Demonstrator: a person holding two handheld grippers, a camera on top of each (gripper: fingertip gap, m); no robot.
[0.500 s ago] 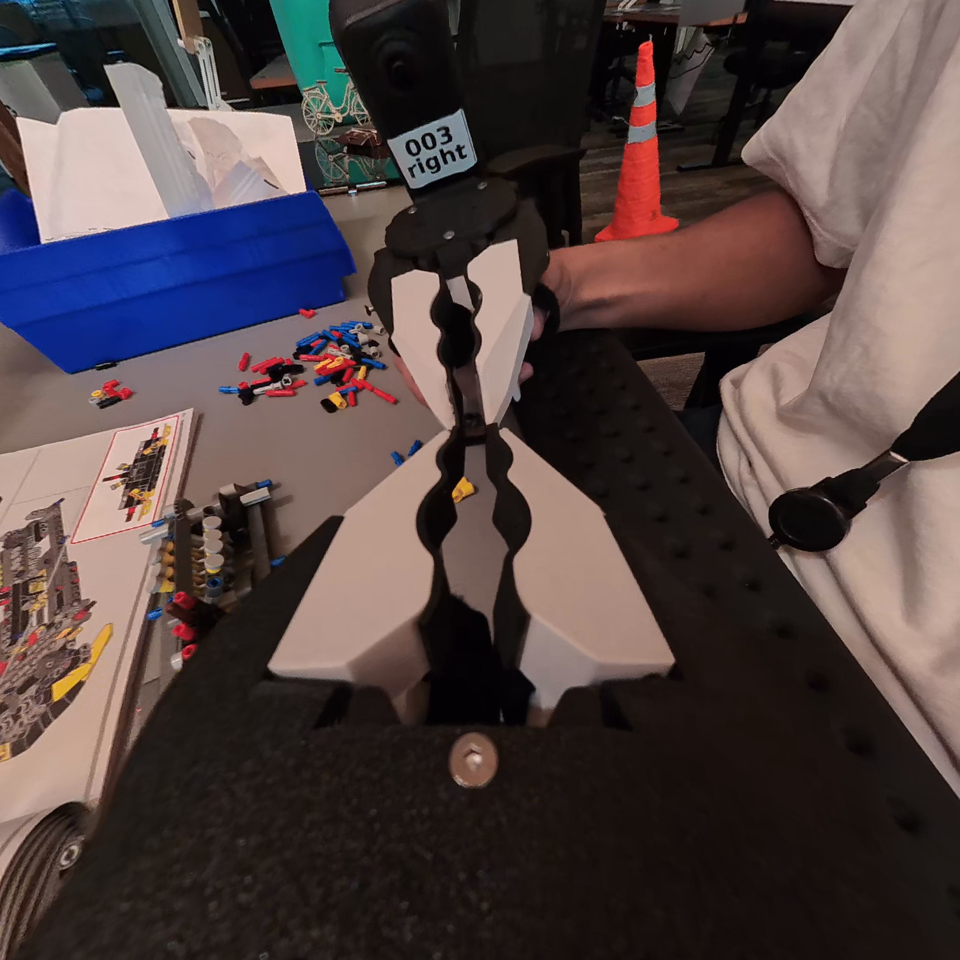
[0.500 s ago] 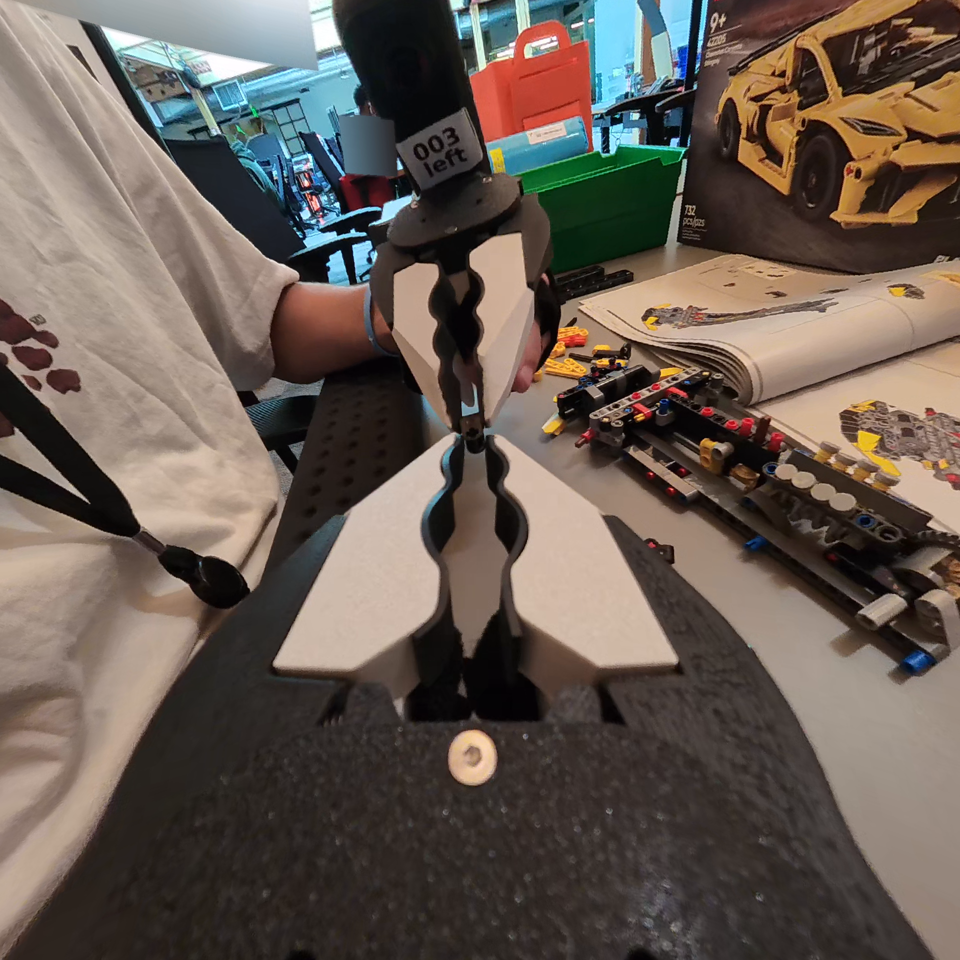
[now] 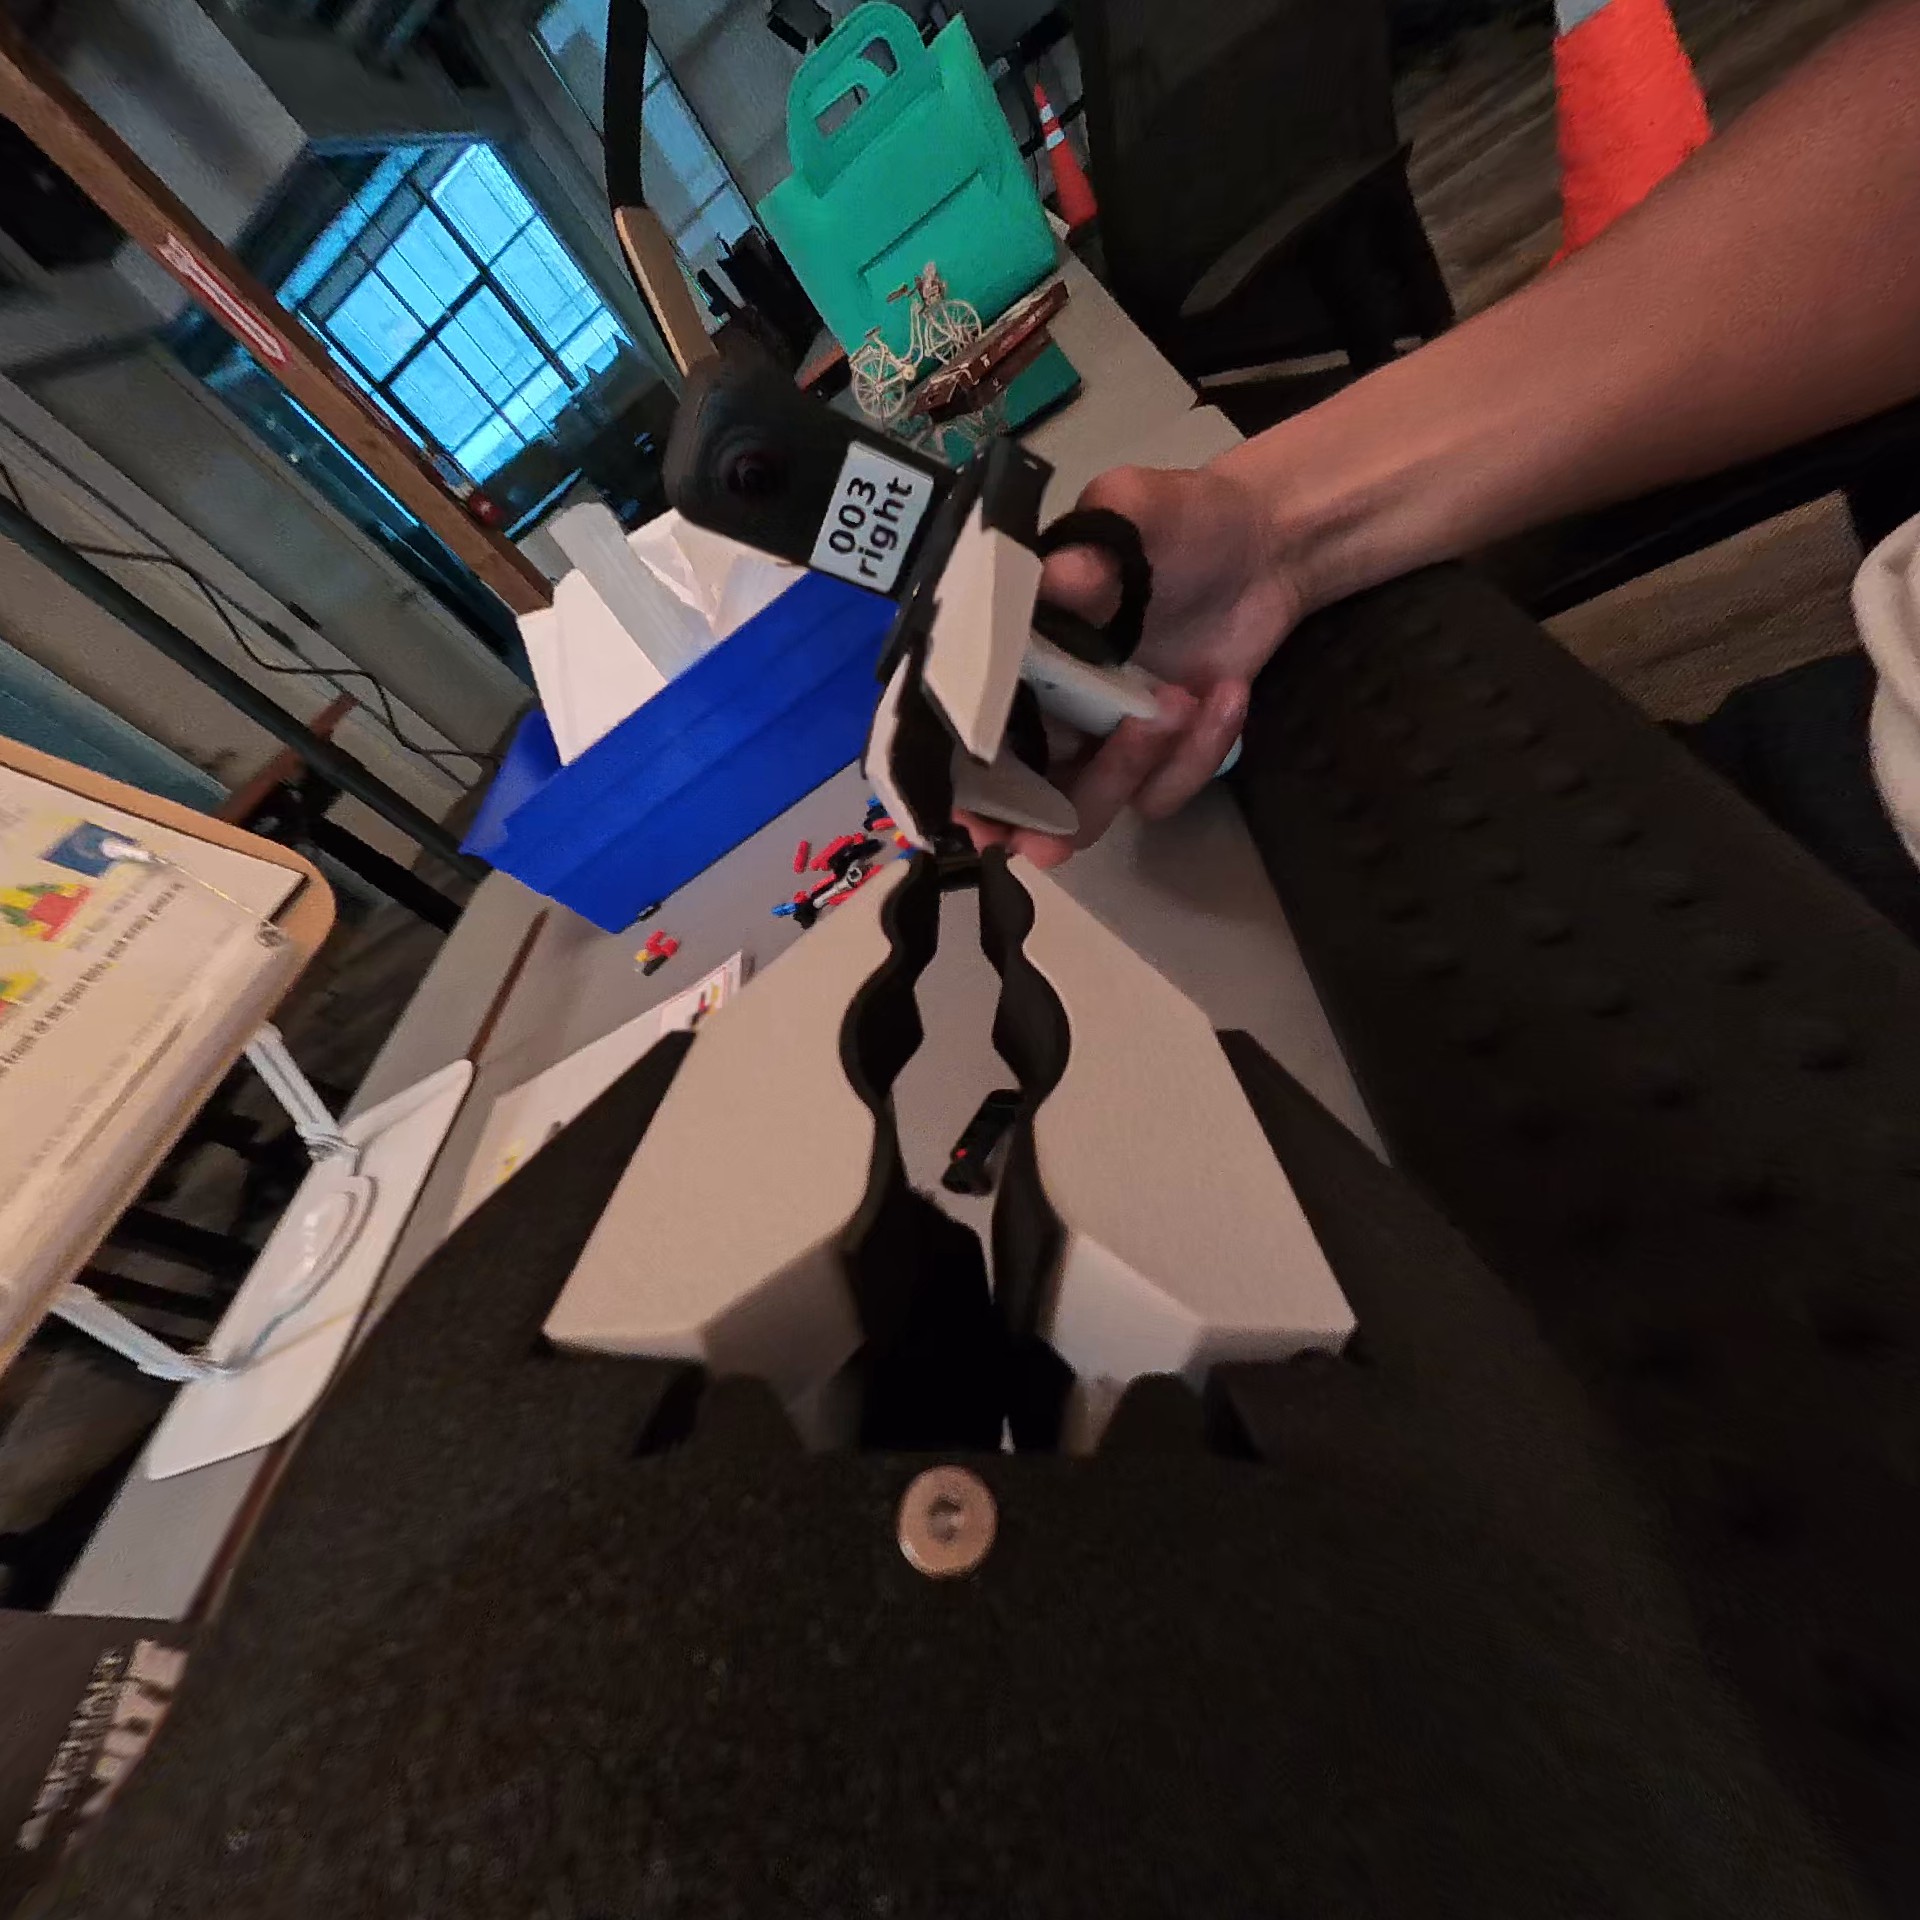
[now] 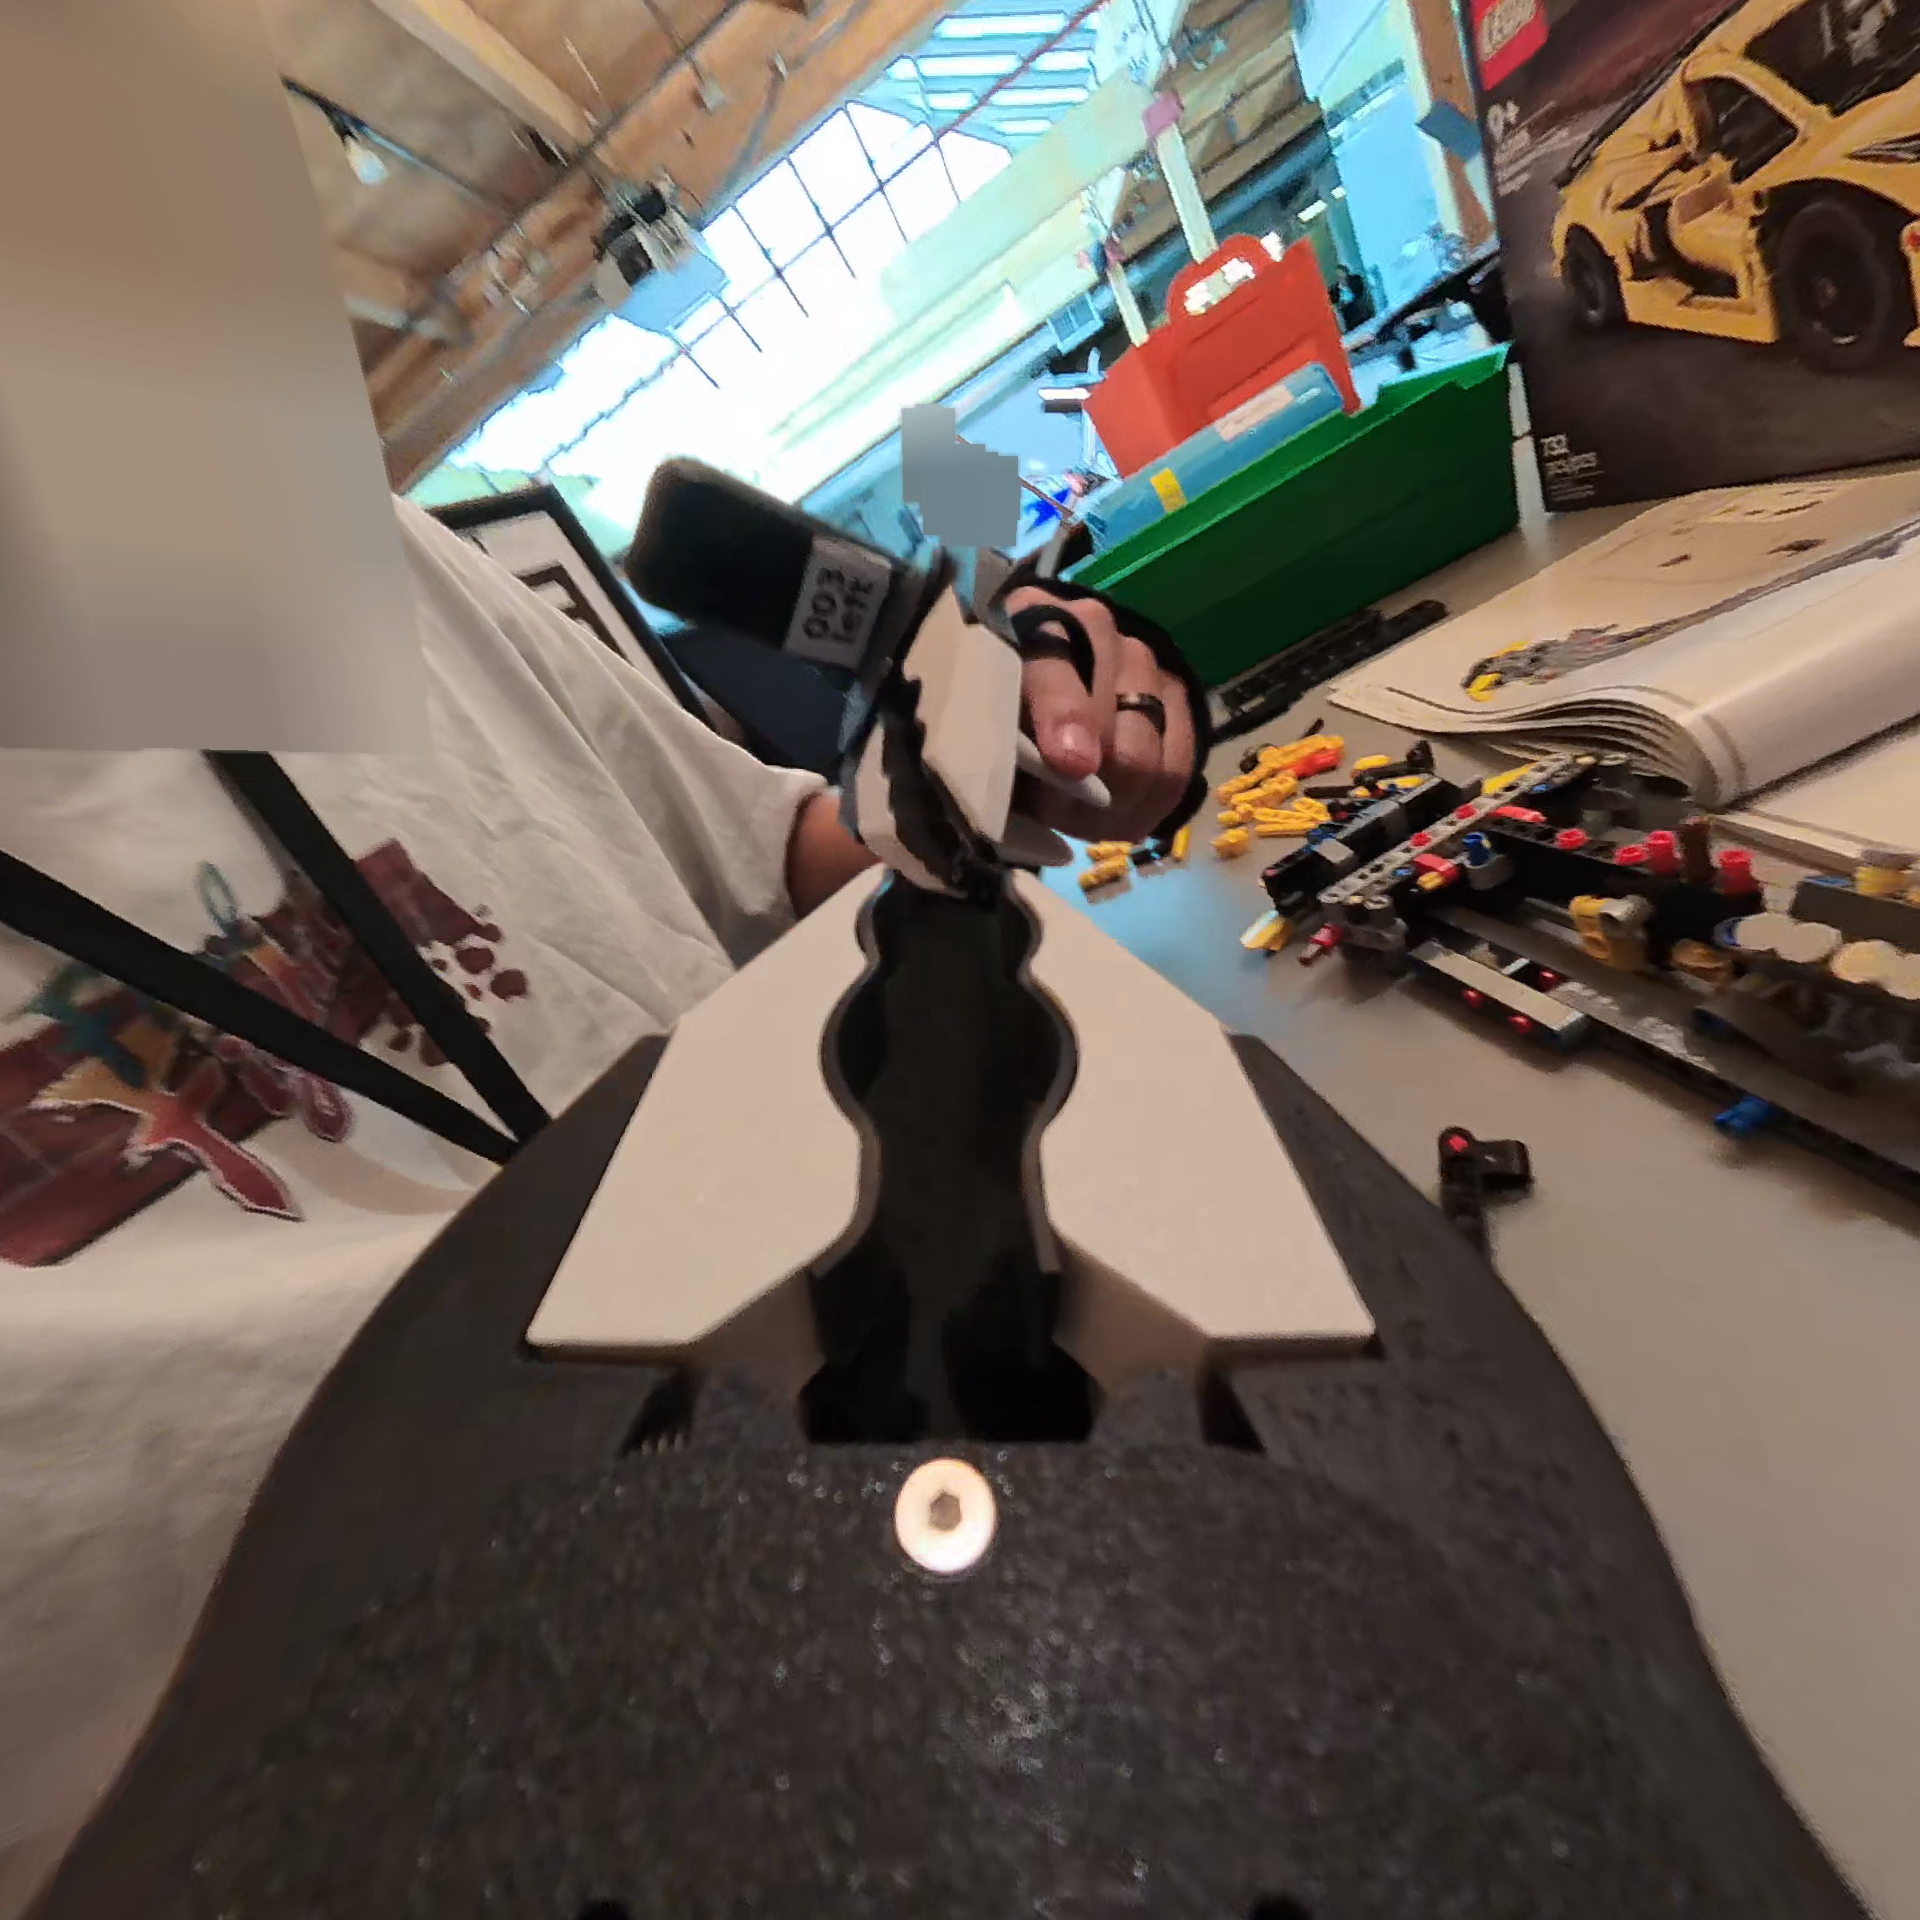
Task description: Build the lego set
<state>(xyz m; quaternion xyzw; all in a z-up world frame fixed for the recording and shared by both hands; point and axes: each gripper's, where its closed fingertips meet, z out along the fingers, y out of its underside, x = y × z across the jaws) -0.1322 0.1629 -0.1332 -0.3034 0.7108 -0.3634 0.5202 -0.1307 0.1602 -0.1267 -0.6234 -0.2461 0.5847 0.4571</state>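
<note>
My left gripper and my right gripper meet tip to tip above the grey table's near edge. A small dark lego piece sits pinched between the two pairs of tips and is mostly hidden. My right gripper also shows in the left wrist view, rolled on its side. My left gripper also shows in the right wrist view. My right fingers stand slightly apart around the left tips. The partly built chassis lies on the table to the right.
A loose black piece with a red pin lies near my right gripper. Yellow pieces, an open booklet, the set's box and a green bin are behind. A blue bin and small loose pieces are at the far left.
Both grippers have rolled sideways and tilted up together, still tip to tip. The gap between my right fingers looks wider than before.
</note>
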